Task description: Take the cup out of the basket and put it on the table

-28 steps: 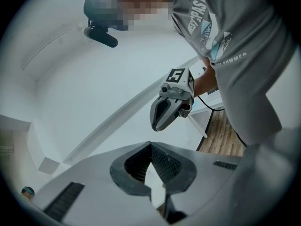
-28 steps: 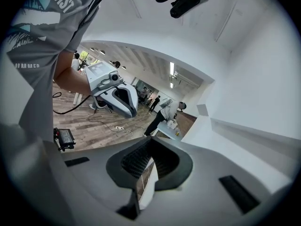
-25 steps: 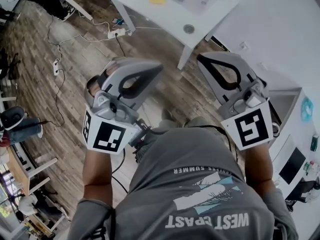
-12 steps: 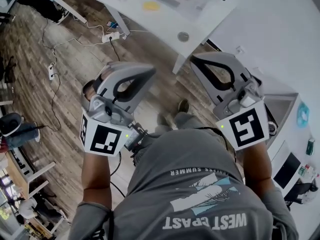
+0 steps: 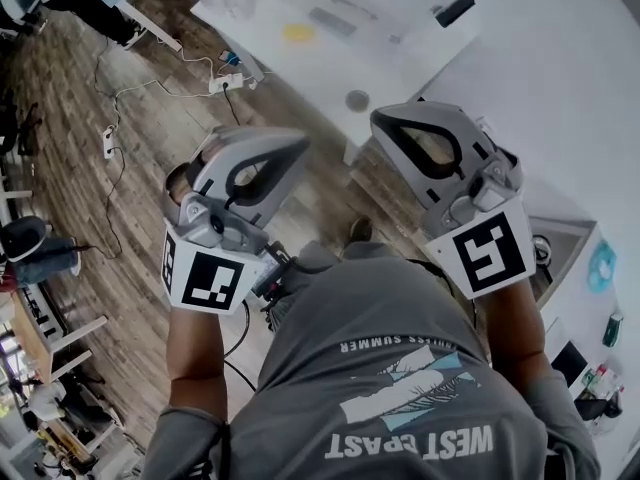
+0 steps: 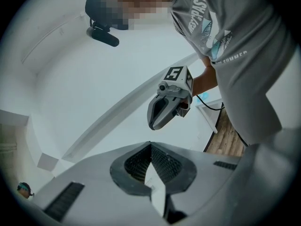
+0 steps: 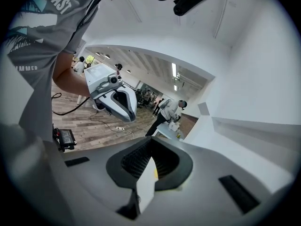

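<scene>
Head view, above wood floor (image 5: 120, 198): left gripper (image 5: 296, 148) and right gripper (image 5: 385, 120) side by side, near white table (image 5: 330, 63). Left gripper view: 2 jaws together, empty. Right gripper view: 2 jaws together, empty. Cup cannot be made out.

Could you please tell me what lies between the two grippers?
Head view: wooden floor and a corner of a white table, between the left gripper and right gripper.

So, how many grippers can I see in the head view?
2: the left gripper at left over the wood floor, the right gripper at right near the white table.
</scene>
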The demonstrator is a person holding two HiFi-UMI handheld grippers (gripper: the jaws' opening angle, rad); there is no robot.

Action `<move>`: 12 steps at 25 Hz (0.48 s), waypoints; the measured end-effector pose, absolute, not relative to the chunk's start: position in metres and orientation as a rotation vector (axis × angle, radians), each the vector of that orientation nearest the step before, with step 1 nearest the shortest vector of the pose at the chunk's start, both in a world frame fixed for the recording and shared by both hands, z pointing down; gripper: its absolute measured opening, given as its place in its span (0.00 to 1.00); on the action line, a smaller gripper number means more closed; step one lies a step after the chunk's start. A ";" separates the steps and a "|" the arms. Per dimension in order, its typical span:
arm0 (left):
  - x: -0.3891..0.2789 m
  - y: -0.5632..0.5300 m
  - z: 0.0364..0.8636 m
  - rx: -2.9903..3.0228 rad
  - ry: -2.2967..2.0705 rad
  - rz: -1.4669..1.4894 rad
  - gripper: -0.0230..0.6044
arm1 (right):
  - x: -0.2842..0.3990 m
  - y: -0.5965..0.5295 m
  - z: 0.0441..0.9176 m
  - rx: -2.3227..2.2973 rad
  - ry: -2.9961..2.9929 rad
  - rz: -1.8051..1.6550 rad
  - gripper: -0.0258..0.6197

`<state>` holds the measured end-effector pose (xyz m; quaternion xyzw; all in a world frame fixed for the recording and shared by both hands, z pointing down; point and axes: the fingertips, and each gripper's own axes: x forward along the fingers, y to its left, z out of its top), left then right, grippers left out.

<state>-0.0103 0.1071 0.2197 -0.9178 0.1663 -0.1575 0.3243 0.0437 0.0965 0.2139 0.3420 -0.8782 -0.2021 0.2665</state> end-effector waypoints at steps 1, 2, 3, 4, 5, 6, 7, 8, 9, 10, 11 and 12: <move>-0.005 0.104 0.221 -2.405 0.442 -0.423 0.05 | 0.048 0.093 0.215 0.917 -2.377 -0.551 0.06; -0.001 0.102 0.223 -2.405 0.446 -0.433 0.05 | 0.053 0.090 0.216 0.914 -2.382 -0.555 0.06; 0.002 0.100 0.225 -2.406 0.450 -0.441 0.05 | 0.056 0.087 0.217 0.911 -2.384 -0.557 0.06; 0.005 0.098 0.227 -2.408 0.452 -0.449 0.05 | 0.059 0.084 0.218 0.909 -2.386 -0.554 0.06; 0.007 0.096 0.228 -2.408 0.452 -0.454 0.05 | 0.062 0.082 0.218 0.908 -2.390 -0.549 0.06; 0.009 0.093 0.227 -2.408 0.452 -0.454 0.05 | 0.063 0.079 0.218 0.906 -2.397 -0.548 0.06; 0.011 0.089 0.226 -2.406 0.451 -0.453 0.05 | 0.064 0.075 0.217 0.905 -2.404 -0.549 0.06; 0.011 0.083 0.225 -2.405 0.450 -0.455 0.05 | 0.065 0.069 0.217 0.905 -2.406 -0.550 0.06; 0.011 0.076 0.225 -2.406 0.448 -0.460 0.05 | 0.066 0.062 0.217 0.907 -2.404 -0.549 0.06; 0.011 0.069 0.225 -2.409 0.446 -0.463 0.05 | 0.066 0.055 0.218 0.911 -2.400 -0.546 0.06; 0.010 0.063 0.226 -2.411 0.443 -0.463 0.05 | 0.066 0.049 0.218 0.918 -2.396 -0.541 0.06; 0.010 0.057 0.227 -2.413 0.439 -0.458 0.05 | 0.066 0.043 0.219 0.928 -2.392 -0.536 0.06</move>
